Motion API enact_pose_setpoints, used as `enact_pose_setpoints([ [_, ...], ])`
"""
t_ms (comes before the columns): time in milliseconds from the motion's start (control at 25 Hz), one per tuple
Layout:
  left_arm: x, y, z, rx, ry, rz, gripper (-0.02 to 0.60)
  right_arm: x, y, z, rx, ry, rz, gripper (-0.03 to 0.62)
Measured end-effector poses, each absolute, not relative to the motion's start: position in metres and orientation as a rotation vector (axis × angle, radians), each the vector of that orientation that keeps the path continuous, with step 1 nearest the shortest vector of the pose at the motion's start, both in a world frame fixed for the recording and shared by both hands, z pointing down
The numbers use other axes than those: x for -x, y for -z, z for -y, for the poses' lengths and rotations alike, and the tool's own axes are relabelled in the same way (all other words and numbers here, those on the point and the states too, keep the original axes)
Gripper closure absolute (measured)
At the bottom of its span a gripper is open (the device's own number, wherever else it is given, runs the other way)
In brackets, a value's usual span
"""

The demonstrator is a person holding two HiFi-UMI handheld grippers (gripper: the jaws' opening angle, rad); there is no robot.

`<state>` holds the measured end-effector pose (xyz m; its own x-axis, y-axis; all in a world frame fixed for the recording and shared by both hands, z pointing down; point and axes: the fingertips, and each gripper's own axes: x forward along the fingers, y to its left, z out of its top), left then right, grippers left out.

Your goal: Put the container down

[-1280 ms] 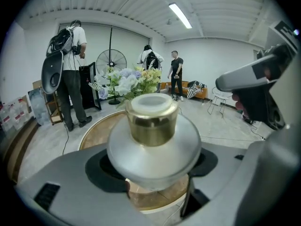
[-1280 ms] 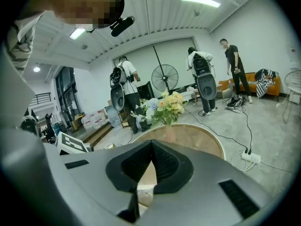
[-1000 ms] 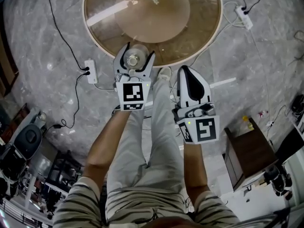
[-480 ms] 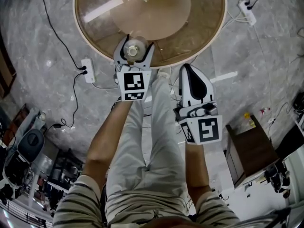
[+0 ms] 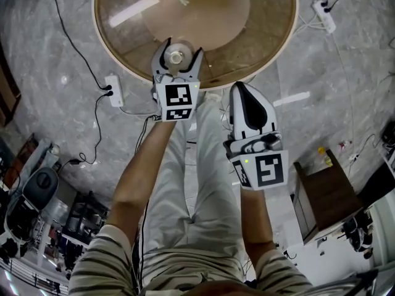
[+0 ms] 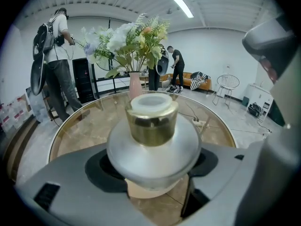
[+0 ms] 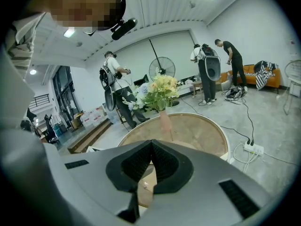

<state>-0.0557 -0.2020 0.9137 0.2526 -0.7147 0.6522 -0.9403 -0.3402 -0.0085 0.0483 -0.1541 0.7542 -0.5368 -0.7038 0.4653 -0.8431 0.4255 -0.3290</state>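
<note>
A frosted glass container point(image 5: 177, 57) with a gold collar and a white cap point(image 6: 151, 108) sits between the jaws of my left gripper point(image 5: 181, 49), which is shut on its wide body. It is held upright over the near edge of the round glass-topped table point(image 5: 271, 54), above the top; whether it touches, I cannot tell. My right gripper point(image 5: 241, 89) hangs lower and to the right, short of the table's rim, its jaws pressed together with nothing in them point(image 7: 151, 154).
A pink vase of flowers point(image 6: 135, 86) stands at the table's middle. Power strips point(image 5: 116, 92) point(image 5: 321, 18) and cables lie on the marble floor. A dark wooden cabinet point(image 5: 327, 196) is at the right. People point(image 6: 54, 65) stand beyond the table.
My left gripper has carried the container forward, from the table's rim to over the glass top. The right gripper has barely moved.
</note>
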Motion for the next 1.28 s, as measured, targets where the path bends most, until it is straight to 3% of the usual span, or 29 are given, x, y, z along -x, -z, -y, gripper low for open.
enact_pose_setpoints([
  [800, 0.047, -0.930, 0.216, -2.148, -0.822, 1.541, 0.249, -0.057, -0.763, 0.154, -1.327, -0.793, 2.413, 0.586],
  [960, 0.043, -0.928, 0.216, -2.154, -0.821, 1.525, 0.209, -0.058, -0.758, 0.154, -1.332, -0.787, 2.420, 0.586],
  [1280, 0.046, -0.909, 0.208, -2.136, -0.797, 1.536, 0.196, -0.061, -0.738, 0.157, -1.359, -0.752, 2.438, 0.586],
])
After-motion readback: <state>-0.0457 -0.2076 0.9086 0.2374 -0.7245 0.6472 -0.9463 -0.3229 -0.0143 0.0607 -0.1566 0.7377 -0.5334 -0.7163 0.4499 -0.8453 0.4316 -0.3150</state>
